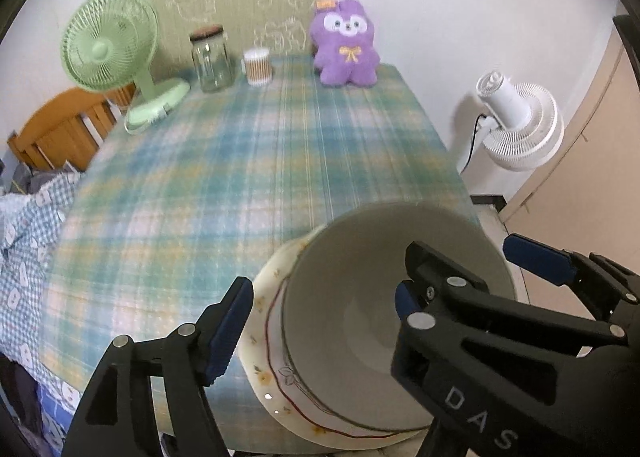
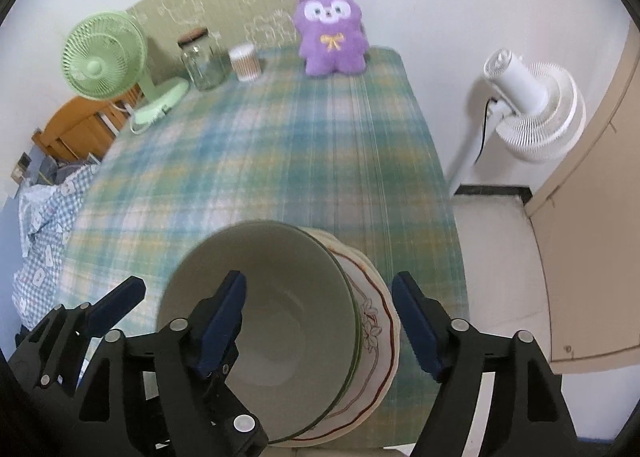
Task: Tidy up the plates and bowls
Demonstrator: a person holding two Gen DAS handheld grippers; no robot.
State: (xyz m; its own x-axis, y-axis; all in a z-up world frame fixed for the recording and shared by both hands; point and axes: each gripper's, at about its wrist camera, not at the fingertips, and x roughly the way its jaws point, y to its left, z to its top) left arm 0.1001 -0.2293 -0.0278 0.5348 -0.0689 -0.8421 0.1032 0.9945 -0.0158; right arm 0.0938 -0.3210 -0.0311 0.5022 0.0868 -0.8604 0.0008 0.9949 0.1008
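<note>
Left wrist view shows the bowl (image 1: pixel 396 297) nested on plates (image 1: pixel 264 341) at the bench's (image 1: pixel 248 161) near edge, both the left tool (image 1: pixel 320 321) and right tool (image 2: pixel 320 321) open astride its rim: glazed, slippery, breakable, best gripped at the rim.

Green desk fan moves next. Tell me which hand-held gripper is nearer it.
Left. The left hand-held gripper sits at the bowl's fan-side rim; the right hand-held gripper sits over the bowl's far side, farther from the green desk fan.
</note>
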